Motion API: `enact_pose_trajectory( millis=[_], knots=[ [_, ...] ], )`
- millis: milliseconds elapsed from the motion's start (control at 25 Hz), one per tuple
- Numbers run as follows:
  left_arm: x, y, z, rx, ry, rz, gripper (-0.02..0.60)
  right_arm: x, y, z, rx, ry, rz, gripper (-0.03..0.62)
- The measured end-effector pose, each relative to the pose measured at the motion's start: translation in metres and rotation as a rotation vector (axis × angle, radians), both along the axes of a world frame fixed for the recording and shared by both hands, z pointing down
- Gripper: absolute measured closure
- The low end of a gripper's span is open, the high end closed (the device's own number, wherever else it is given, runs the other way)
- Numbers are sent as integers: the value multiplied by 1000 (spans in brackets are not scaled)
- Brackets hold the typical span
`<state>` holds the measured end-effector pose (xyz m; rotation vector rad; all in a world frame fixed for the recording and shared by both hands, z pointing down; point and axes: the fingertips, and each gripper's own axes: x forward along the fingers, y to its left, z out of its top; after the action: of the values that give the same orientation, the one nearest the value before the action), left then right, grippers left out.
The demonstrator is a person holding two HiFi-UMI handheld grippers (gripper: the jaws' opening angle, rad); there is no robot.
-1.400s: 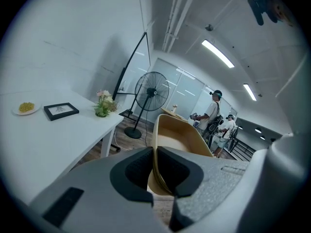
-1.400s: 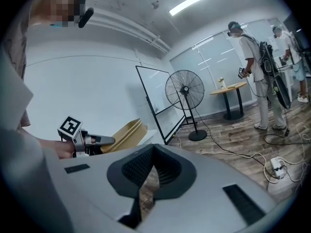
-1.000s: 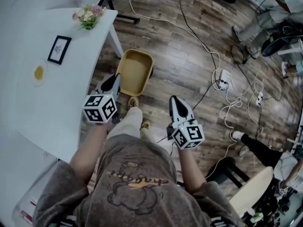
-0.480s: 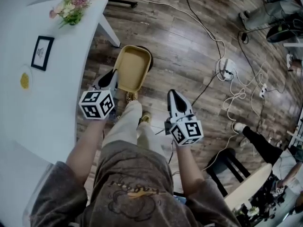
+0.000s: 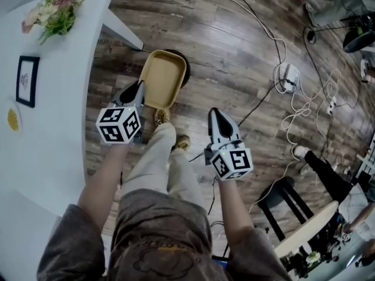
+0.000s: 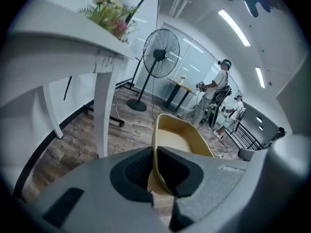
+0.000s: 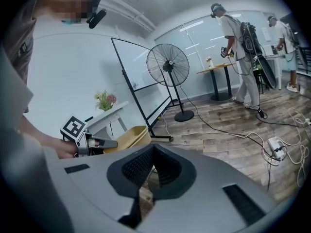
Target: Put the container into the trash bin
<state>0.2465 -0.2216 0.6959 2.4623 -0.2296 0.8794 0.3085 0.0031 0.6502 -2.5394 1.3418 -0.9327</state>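
Container (image 5: 161, 82) rim partly behind left gripper (image 5: 138, 89)

White bench at the left, plank floor strewn with cables.

The white bench (image 5: 53, 145) stands along the left side, its leg (image 5: 124, 33) planted on the dark wood floor (image 5: 234, 57). On the bench top there is a bunch of flowers (image 5: 54, 12) at the far corner and a black-framed picture (image 5: 26, 81) lying flat nearer in. Just beside the picture is a small yellow disc (image 5: 13, 120). On the floor, loose cables (image 5: 291, 119) wind around a white power strip (image 5: 287, 78), and a black stool (image 5: 287, 201) stands at the right. A pedestal fan (image 6: 160, 55) stands farther off. A dark round bin (image 5: 186, 69), mostly covered from above, sits near the bench leg.
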Motion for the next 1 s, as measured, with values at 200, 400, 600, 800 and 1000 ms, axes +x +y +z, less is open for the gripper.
enact_pose_trajectory(
  millis=[200,400,600,800,1000],
  knots=[
    [20,-9,56,-8,-25,29,558,18,-14,49,-8,-10,19,593],
    [28,-7,108,-10,-50,43,558,23,-18,95,-17,-27,23,592],
    [30,-6,158,-3,-77,51,558,22,-17,145,-33,-53,26,592],
    [33,-4,202,2,-109,59,558,24,-16,189,-45,-80,28,592],
    [34,-4,244,3,-142,69,558,26,-25,228,-52,-97,7,592]
  ],
)
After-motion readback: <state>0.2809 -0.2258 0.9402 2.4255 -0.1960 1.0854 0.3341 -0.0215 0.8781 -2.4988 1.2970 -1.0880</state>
